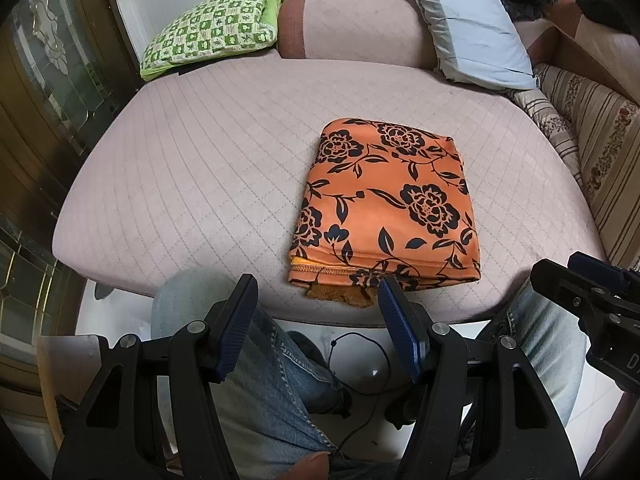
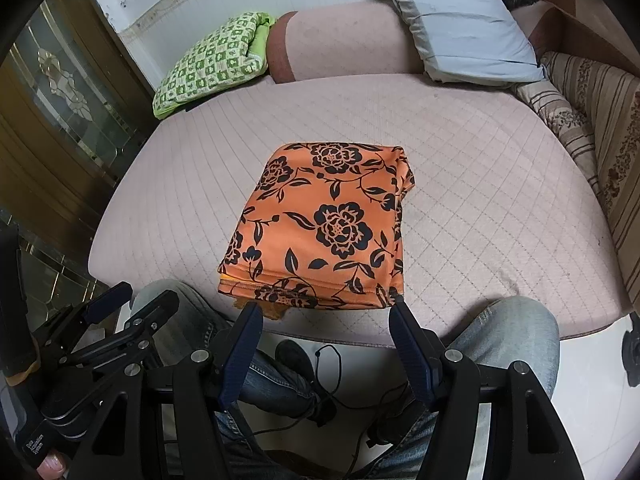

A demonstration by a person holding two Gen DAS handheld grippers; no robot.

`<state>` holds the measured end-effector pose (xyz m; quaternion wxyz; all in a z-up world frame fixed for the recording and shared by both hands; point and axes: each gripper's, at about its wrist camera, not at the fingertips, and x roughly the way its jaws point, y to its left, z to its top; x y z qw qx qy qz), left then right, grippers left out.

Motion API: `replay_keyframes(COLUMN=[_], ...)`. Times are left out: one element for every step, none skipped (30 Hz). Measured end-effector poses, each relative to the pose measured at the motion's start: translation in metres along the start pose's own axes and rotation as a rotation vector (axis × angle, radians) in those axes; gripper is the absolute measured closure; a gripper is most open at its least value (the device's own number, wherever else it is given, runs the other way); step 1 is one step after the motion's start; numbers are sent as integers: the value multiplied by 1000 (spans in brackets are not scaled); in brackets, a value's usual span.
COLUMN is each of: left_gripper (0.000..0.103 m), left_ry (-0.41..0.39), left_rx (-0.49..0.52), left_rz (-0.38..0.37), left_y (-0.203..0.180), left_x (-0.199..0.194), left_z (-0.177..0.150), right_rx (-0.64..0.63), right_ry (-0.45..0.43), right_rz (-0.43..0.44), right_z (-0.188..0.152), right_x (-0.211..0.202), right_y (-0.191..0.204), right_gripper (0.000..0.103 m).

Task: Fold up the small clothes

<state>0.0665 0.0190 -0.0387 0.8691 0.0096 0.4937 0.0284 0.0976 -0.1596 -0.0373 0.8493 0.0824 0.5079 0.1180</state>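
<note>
On the near half of the pink cushion (image 2: 480, 184): a folded orange floral garment (image 2: 320, 224).
Left gripper (image 1: 316, 300) and right gripper (image 2: 324, 316) hover at its near edge, fingers spread wide, holding nothing.

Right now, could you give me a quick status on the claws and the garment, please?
Left claw open, empty, short of the cushion edge. Right claw the same. Orange floral garment folded flat on pink cushion. Nothing in the way.
</note>
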Motion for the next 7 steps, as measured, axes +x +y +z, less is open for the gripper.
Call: replay_keyframes(left_gripper=[40, 40, 40, 40, 40, 40, 40], left_ry=[0, -7, -11, -18, -17, -11, -5], left_rx=[2, 7, 10, 13, 16, 19, 21], left_rz=[1, 2, 4, 6, 2, -4, -8], left_y=[0, 0, 0, -1, -2, -2, -3], left_x=[1, 2, 2, 3, 4, 8, 11], left_z=[0, 1, 2, 2, 3, 4, 6], right_rx=[1, 2, 2, 3, 5, 10, 13], right_ry=[1, 4, 7, 7, 7, 7, 7], right_rz=[1, 2, 4, 6, 8, 12, 17], right_z=[1, 1, 2, 2, 2, 3, 4], right_x=[1, 2, 4, 5, 6, 8, 10], right_y=[-1, -1, -1, -2, -3, -4, -7], right_gripper=[40, 40, 40, 40, 40, 40, 40])
